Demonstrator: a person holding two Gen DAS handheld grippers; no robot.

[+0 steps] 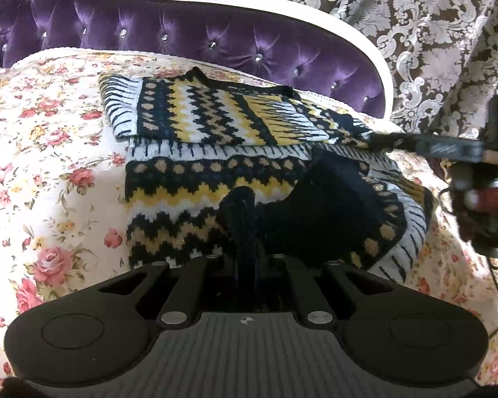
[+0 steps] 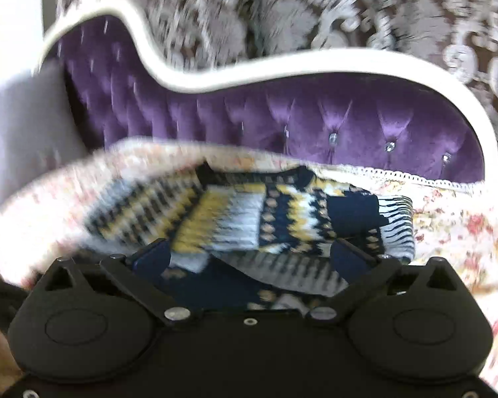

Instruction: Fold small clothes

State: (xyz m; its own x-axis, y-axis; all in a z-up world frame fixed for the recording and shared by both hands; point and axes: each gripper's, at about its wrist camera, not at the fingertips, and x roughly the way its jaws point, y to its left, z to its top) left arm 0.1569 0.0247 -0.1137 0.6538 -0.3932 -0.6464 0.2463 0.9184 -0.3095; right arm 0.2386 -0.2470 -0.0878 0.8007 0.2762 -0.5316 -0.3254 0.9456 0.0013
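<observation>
Left tool (image 1: 245, 205) closed, pinching dark knit of the sweater (image 1: 215, 132). Right tool (image 2: 252, 252) w/ jaws spread wide, nothing gripped, sweater under & ahead of it. Sweater lies partly folded on bed (image 1: 49, 165), near purple headboard (image 1: 215, 43).

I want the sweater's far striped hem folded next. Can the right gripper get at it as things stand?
Probably yes. The right gripper has its jaws wide open with nothing held, and the striped hem lies uncovered on the floral bedspread just ahead.
</observation>
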